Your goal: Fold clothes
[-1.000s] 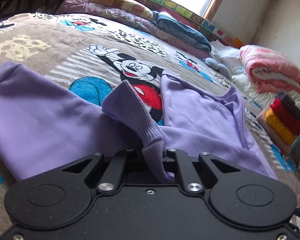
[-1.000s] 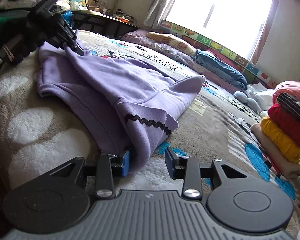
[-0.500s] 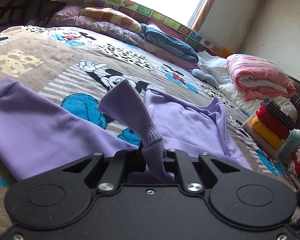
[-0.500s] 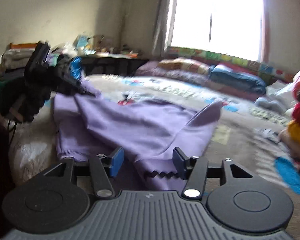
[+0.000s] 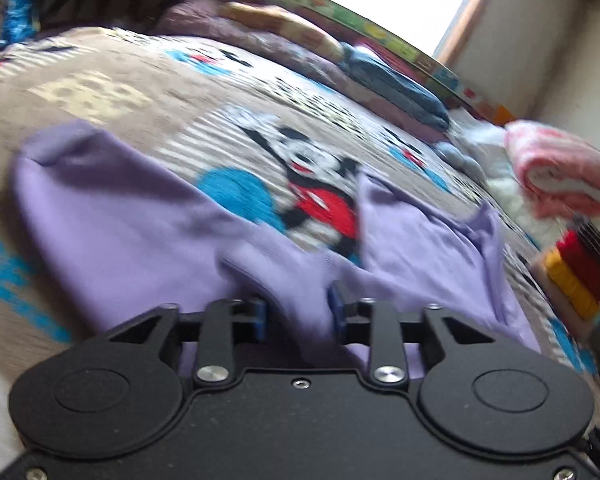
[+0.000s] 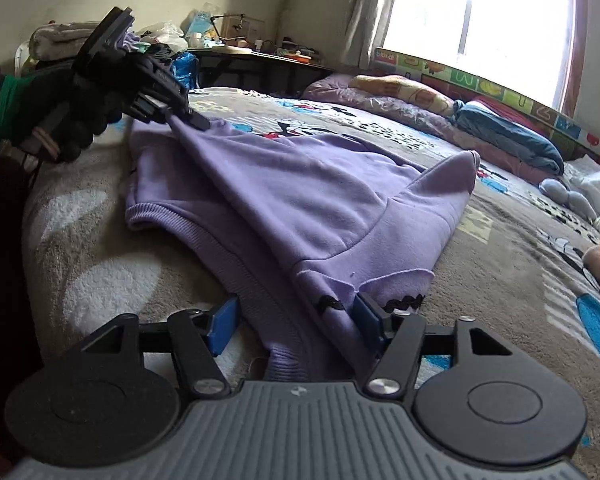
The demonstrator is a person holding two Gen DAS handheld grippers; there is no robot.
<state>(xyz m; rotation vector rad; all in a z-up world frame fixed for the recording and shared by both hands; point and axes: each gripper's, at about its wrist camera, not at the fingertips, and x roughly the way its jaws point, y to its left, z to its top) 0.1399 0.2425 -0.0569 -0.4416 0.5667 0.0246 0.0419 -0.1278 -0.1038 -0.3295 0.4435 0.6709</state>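
Lavender fabric of one hoodie (image 6: 300,200) lies between both opening, unclamped pairs of jaws: left gripper (image 5: 296,312), right gripper (image 6: 296,320). It sprawls mid-frame on the cartoon blanket (image 5: 120,80); folded clothes (image 5: 576,276) stack at right.

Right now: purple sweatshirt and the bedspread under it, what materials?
Purple sweatshirt: looks like soft matte fleece-type knit; ribbed hem, black zigzag trim. Bedspread: seems a plush, fuzzy pile with cartoon print; exact fibre can't be told.
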